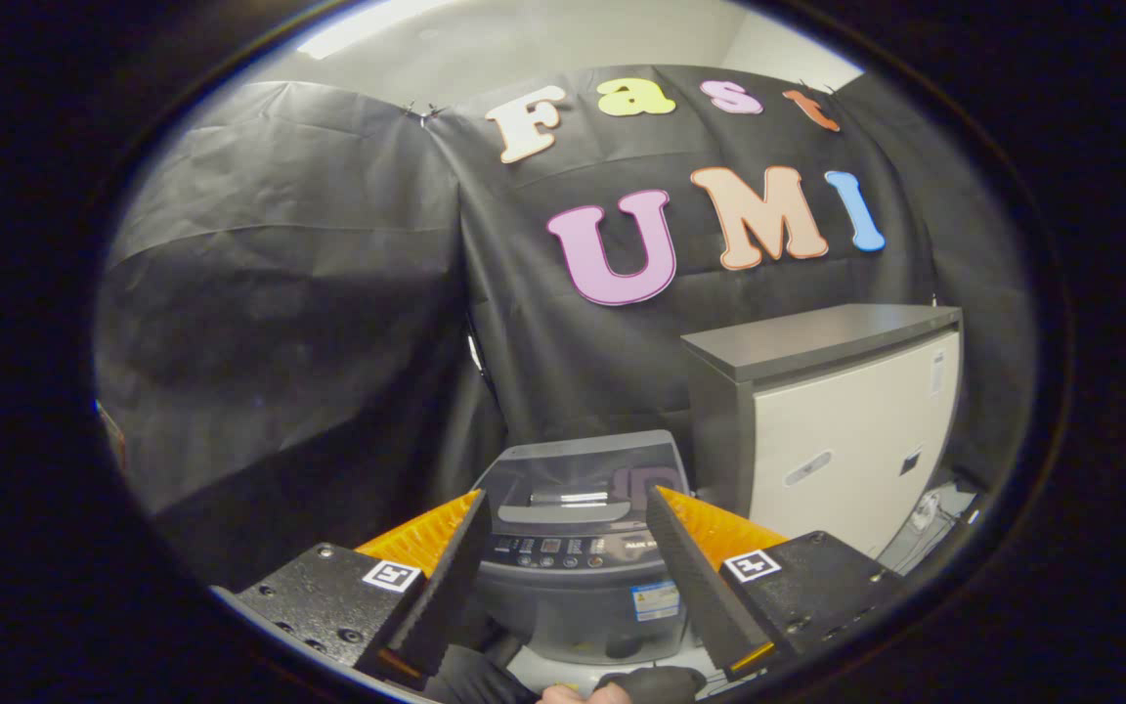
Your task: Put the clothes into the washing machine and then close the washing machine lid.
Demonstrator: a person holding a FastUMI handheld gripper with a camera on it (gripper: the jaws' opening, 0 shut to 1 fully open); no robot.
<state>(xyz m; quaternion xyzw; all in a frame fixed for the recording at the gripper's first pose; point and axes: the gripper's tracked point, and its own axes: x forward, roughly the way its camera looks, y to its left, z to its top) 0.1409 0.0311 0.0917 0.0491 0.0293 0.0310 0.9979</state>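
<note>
A grey top-loading washing machine [578, 577] stands beyond my fingers, seen between them. Its translucent lid [578, 484] lies flat and closed over the tub, with the control panel [573, 550] along its front edge. My gripper [568, 528] is open, with nothing between its fingers, held above and in front of the machine. Below the fingers a dark bundle [656, 682], which may be clothing, lies low in front of the machine, with a bit of a hand [573, 695] beside it.
A small white fridge with a grey top [846, 430] stands right of the washing machine, close against it. Black cloth walls [309, 323] close the booth behind and to the left. Some pale items [934, 513] lie on the floor right of the fridge.
</note>
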